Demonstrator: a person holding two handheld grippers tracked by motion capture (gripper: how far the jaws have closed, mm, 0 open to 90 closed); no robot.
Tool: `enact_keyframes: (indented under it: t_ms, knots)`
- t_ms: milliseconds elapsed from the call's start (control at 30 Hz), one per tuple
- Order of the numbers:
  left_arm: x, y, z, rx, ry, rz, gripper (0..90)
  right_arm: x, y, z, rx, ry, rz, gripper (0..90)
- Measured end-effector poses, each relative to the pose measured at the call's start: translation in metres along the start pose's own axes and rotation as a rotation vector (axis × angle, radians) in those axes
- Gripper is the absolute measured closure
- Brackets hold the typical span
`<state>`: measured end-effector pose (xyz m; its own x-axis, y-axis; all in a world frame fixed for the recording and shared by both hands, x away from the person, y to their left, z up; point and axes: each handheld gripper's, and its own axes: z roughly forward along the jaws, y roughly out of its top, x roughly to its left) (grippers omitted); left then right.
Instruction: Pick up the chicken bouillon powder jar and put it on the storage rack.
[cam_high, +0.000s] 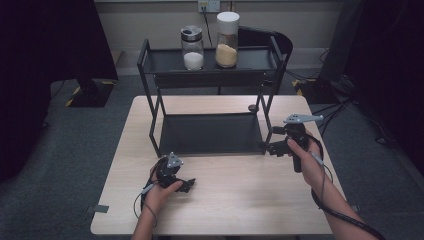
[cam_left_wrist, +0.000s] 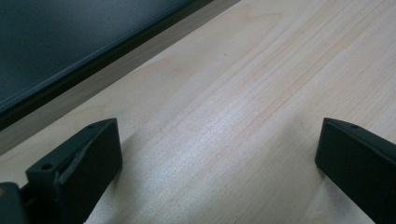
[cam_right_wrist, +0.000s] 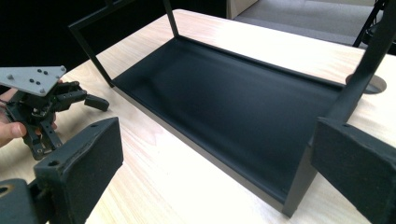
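The left gripper (cam_high: 184, 184) is held low over the light wooden table (cam_high: 240, 200), jaws spread wide, nothing between them. The right gripper (cam_high: 267, 146) is held beside the front right leg of the black two-tier metal rack (cam_high: 210, 134), jaws wide apart and empty. The rack is stood mid-table.

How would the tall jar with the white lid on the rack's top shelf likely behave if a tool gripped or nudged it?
The tall jar looks clear and smooth, so probably slippery and breakable. It stands narrow and upright on the top shelf, so a high push may tip it. Its tan filling sits low, which likely steadies it somewhat.
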<state>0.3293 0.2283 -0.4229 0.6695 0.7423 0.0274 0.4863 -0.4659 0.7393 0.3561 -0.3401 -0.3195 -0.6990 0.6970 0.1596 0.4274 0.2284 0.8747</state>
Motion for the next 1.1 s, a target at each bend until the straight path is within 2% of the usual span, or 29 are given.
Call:
enact_keyframes:
  t_ms: [367, 1100]
  knots:
    - [0.0, 0.0, 0.0, 0.0, 0.001, 0.003, 0.0, -0.006, -0.024, -0.003, 0.004, -0.001, 0.022, 1.7]
    - [0.0, 0.0, 0.0, 0.001, 0.001, 0.003, 0.0, -0.015, -0.059, -0.01, 0.019, -0.009, 0.031, 1.8]
